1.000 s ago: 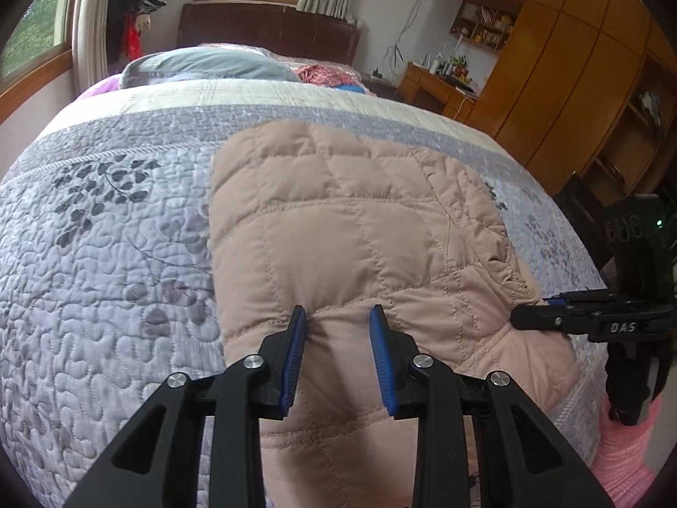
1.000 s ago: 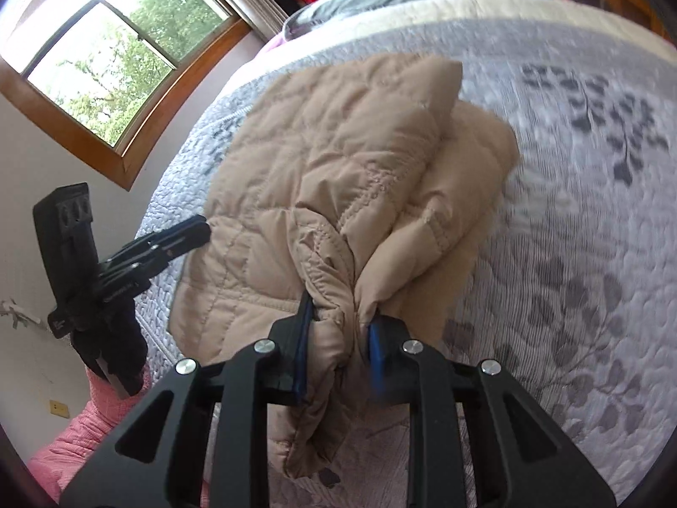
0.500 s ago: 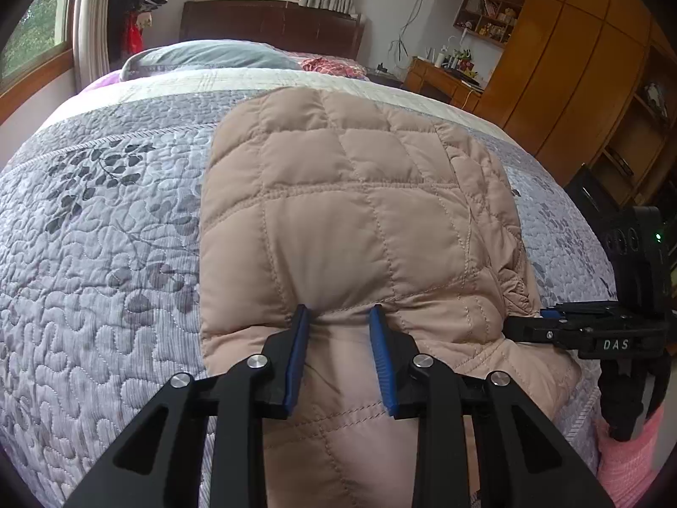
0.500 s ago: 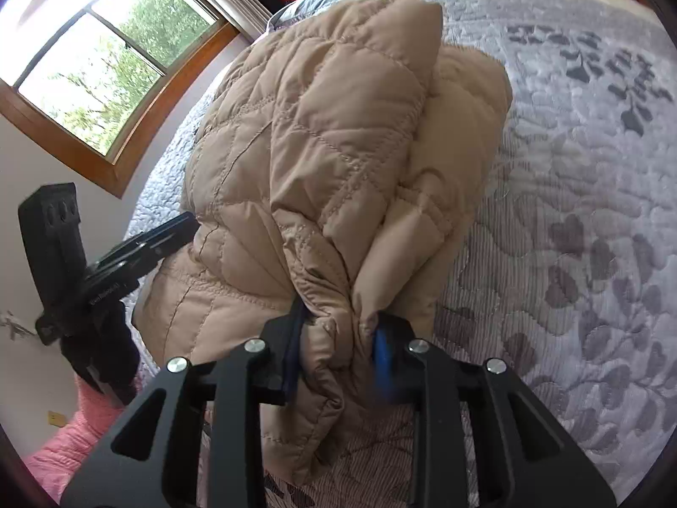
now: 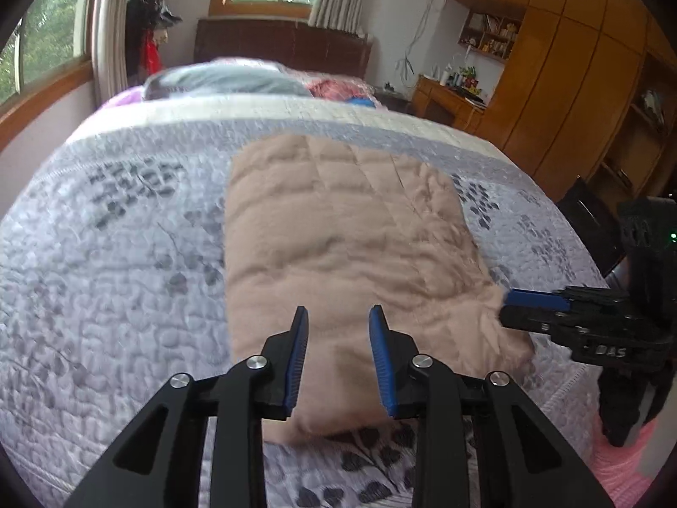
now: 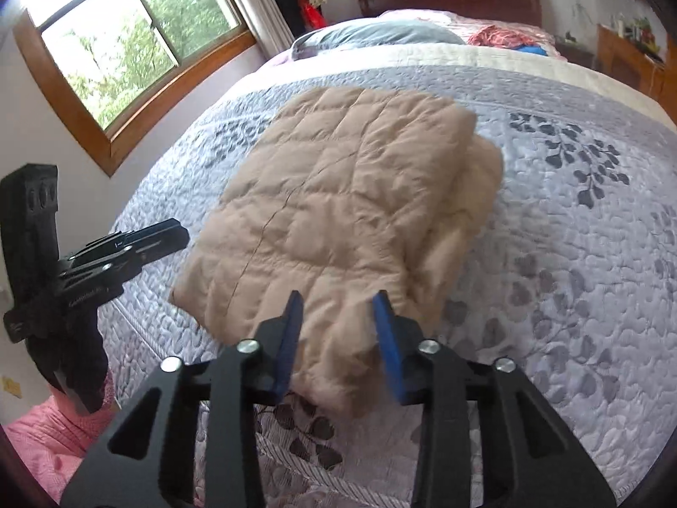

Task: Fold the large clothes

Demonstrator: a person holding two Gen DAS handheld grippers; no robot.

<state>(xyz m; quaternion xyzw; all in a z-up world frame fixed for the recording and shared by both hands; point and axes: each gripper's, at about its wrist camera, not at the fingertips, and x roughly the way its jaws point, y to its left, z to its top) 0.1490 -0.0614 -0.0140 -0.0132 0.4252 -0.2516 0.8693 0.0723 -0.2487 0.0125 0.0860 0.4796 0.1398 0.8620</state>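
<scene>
left wrist view shows your left claw [image 5: 336, 317] with its jaws parted and nothing between them, hanging above the near edge of the tan quilted jacket [image 5: 338, 245]; a second ago those pads sat pressed into that same hem, so you have let go and pulled back. right wrist view tells the same of your right claw [image 6: 336, 302]: half a second ago a thick bunch of padding was pinched between its pads, and now the jaws have just been closing a little on nothing, clear of the cloth. the jacket now lies flat in a rough rectangle on the grey leaf-print bedspread [image 6: 571, 254], with one layer poking out along its right side [image 6: 486, 178]. that reads as a fold laid down; the loose edge likely wants tucking. pillows [image 5: 228, 80] sit well apart at the head of the bed, and nothing blocks your reach.
</scene>
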